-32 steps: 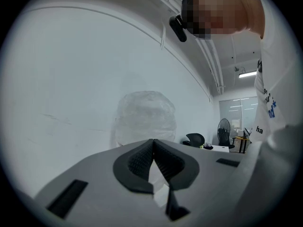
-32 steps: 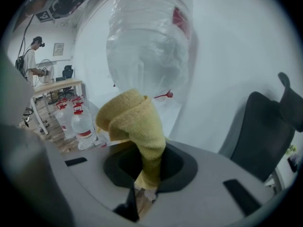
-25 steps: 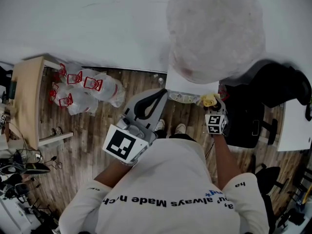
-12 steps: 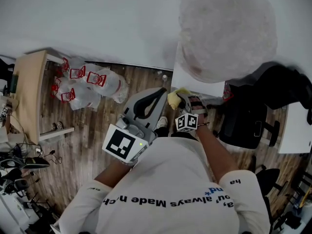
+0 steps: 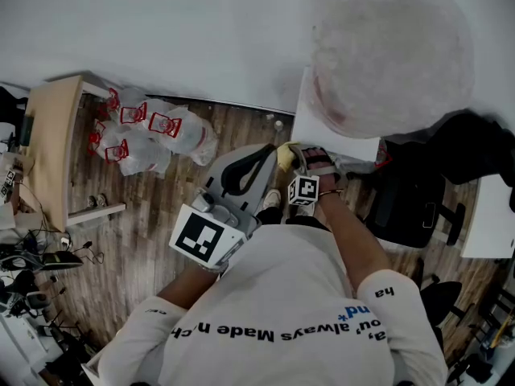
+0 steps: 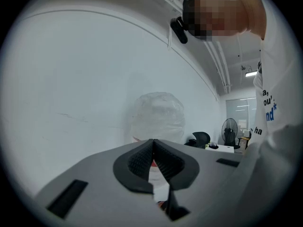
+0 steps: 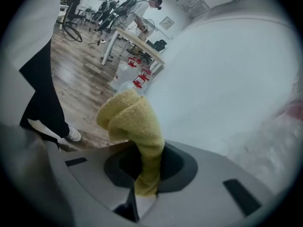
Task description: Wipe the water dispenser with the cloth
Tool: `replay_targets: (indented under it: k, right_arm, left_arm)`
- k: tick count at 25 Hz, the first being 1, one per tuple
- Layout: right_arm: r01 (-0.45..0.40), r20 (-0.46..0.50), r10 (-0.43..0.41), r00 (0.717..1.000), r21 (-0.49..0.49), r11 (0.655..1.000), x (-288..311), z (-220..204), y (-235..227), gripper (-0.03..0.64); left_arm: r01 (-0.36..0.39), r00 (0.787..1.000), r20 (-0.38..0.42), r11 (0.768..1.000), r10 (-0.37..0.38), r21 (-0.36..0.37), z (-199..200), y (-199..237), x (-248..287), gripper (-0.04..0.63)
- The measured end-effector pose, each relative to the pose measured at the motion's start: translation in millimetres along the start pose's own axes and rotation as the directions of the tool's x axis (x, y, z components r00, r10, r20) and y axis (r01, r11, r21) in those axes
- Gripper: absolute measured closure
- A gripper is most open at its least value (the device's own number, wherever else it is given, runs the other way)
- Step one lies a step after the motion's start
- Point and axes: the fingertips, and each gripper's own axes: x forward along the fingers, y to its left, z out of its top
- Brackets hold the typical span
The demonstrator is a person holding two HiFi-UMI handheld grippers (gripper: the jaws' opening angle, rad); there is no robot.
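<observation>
The white water dispenser (image 5: 331,129) stands against the wall, and its top bottle (image 5: 392,59) is wrapped in cloudy plastic. My right gripper (image 5: 291,158) is shut on a yellow cloth (image 5: 283,156) at the dispenser's lower left corner. In the right gripper view the cloth (image 7: 134,121) bulges out from between the jaws of the right gripper (image 7: 147,161), beside a pale surface. My left gripper (image 5: 264,154) is held near my chest, shut and empty. In the left gripper view that gripper (image 6: 153,144) points at the wrapped bottle (image 6: 158,113).
Plastic bags with red print (image 5: 149,139) lie on the wooden floor left of the dispenser, next to a wooden table (image 5: 47,155). A black office chair (image 5: 410,203) and a white desk (image 5: 487,215) stand to the right. Cables (image 5: 32,284) clutter the lower left.
My right gripper has carried the yellow cloth leftward, from the dispenser's right front to its left corner. The left gripper has stayed where it was.
</observation>
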Motion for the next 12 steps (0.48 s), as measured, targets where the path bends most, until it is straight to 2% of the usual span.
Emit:
replay_targets:
  k: [4, 12]
  right_arm:
    - [0.021, -0.027, -0.021, 0.999, -0.030, 0.999, -2.3, -7.1, 1.4, 0.558]
    - [0.040, -0.037, -0.041, 0.998, -0.031, 0.999, -6.9, -11.9, 2.6, 0.558]
  left_arm:
    - [0.005, 1.000, 0.004, 1.000, -0.005, -0.006, 0.7, -2.1, 3.2, 0.577]
    - [0.020, 1.000, -0.002, 1.000, -0.020, -0.005, 0.9, -5.9, 9.0, 0.577]
